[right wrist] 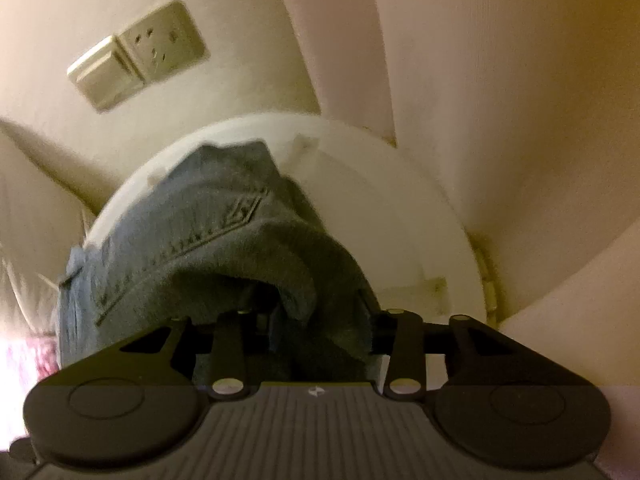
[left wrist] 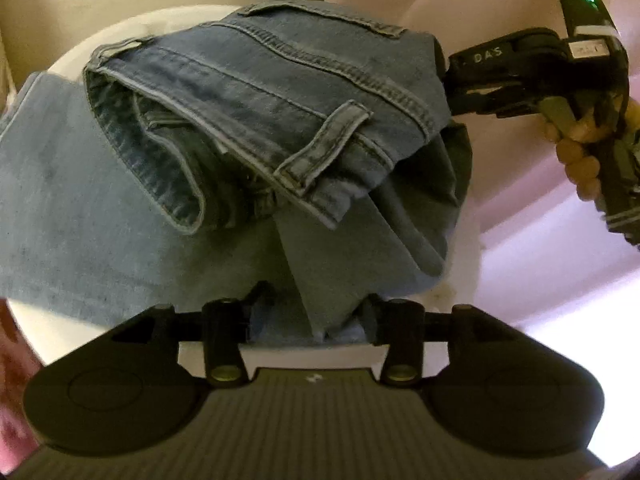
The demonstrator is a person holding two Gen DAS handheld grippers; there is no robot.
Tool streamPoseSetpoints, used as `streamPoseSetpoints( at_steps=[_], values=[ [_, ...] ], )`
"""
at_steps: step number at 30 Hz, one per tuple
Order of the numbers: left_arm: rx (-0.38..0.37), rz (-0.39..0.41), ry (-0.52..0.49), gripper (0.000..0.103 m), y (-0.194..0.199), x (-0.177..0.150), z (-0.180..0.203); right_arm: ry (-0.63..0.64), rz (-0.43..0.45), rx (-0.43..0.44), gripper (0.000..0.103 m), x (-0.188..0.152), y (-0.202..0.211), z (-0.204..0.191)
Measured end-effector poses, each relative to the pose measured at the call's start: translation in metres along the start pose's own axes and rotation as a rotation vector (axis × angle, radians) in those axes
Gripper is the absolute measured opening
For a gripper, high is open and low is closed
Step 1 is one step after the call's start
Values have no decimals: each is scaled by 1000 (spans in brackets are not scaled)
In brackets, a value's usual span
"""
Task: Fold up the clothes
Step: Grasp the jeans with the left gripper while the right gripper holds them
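A pair of blue jeans (left wrist: 256, 112) lies on a round white table (left wrist: 120, 28), its waistband part folded over the legs. My left gripper (left wrist: 310, 320) is at the near edge of the denim with fabric between its fingers, shut on it. In the left wrist view my right gripper (left wrist: 444, 76) reaches in from the right and grips the far right edge of the folded jeans. In the right wrist view the jeans (right wrist: 208, 240) bunch up between the fingers of my right gripper (right wrist: 308, 332), which is shut on the denim.
The table's rim (right wrist: 440, 220) stands close to a cream wall with a socket plate (right wrist: 140, 56). Pink curtain folds (right wrist: 500, 100) hang behind and to the right. A reddish patterned floor (left wrist: 12, 360) shows at the lower left.
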State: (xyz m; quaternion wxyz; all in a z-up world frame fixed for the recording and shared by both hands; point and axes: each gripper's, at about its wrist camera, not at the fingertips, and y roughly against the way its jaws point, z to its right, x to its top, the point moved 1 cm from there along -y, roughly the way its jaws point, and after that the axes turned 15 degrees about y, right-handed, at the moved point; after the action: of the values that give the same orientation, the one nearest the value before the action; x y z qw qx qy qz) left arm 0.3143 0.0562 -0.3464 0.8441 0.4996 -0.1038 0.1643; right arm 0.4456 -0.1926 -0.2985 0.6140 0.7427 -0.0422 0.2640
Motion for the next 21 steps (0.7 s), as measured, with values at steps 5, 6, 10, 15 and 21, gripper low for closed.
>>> streamPoseSetpoints(
  at_steps=[5,6,10,15,21],
  values=[
    [-78,58,73,12,13,8,-2,20,34,17,3,1,1,-6],
    [-85,78,79,11,21,9,-2,32,56,17,2,2,6,-9],
    [-111,191,94,10,73,21,0,47,173,32,2,18,44,-22],
    [-110,345,135,9,141,27,16,80,331,113,1,48,111,-47],
    [-46,532,220,9,232,7,36,203,552,281,0,75,204,-91]
  ],
)
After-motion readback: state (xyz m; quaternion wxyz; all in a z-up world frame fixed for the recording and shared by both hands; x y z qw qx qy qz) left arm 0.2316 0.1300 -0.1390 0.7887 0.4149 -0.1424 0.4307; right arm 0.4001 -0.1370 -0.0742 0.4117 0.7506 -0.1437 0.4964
